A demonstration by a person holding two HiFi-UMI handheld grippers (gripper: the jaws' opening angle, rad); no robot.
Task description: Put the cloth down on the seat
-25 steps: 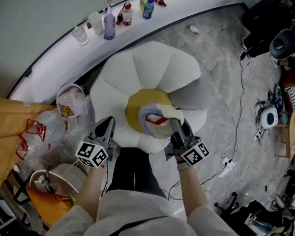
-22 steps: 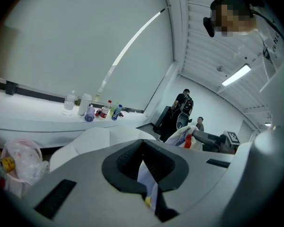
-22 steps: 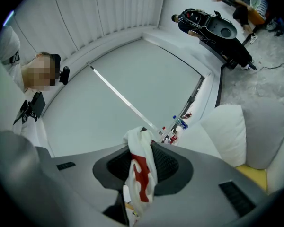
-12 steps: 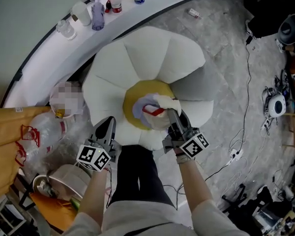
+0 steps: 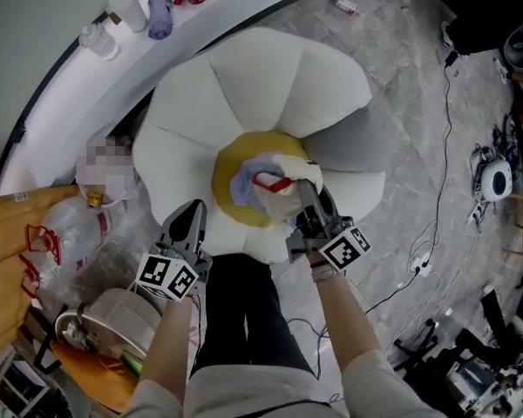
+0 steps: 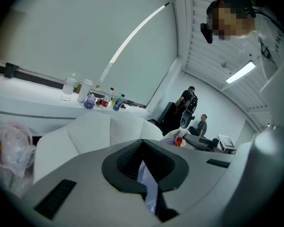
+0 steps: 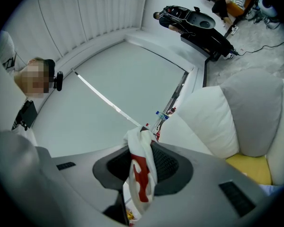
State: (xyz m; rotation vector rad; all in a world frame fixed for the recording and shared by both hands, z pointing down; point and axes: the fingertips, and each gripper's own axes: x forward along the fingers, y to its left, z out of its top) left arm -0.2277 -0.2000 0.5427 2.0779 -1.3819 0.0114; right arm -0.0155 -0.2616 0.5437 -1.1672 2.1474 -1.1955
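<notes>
1. The left gripper (image 5: 192,212) hangs at the near left edge of the seat, next to the clear plastic bags (image 5: 65,229). Its jaws are together and hold nothing. Only a pale sliver shows in the slit between them, and I cannot tell what that is.
2. The flower-shaped seat (image 5: 244,85) has plump white petals around a yellow centre (image 5: 227,177). That centre is the obvious landing place.
3. The cloth (image 5: 275,185) lies bunched on the yellow centre, cream and lavender with a red mark. Most of it looks to be resting on the cushion already.
4. The right gripper (image 5: 305,197) reaches in from the near right, its jaws clamped on a fold of the cloth. Its own view shows white fabric with a red pattern pinched between the pads, with a tuft sticking up past the tips.
5. Handling, as a judgement:
   - The cloth looks light, soft and limp, so it should slump wherever it is let go.
   - It needs no care against breakage.
   - A pinch on any gathered fold is enough.
   - The one risk is fabric snagging on the ribbed pads as the jaws part.
</notes>
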